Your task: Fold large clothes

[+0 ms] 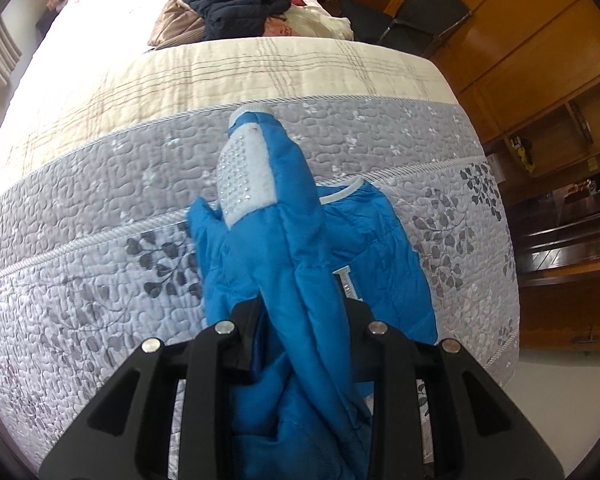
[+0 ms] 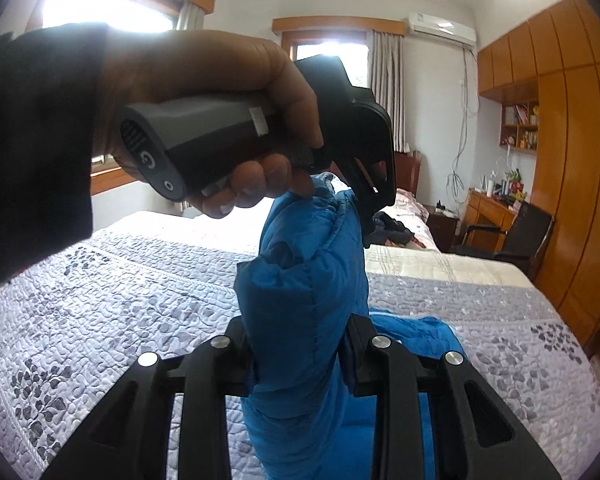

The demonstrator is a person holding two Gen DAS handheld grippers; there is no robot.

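Both my grippers, left (image 1: 300,332) and right (image 2: 300,354), are clamped on the blue jacket (image 1: 300,240). It hangs between them above the bed (image 1: 100,220), long axis pointing away from me.

Blue puffer jacket (image 1: 300,264) bunched, lifted above bed.

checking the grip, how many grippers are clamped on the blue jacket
2: the left gripper pinches a bunched fold; the right gripper clamps another part of the blue jacket.
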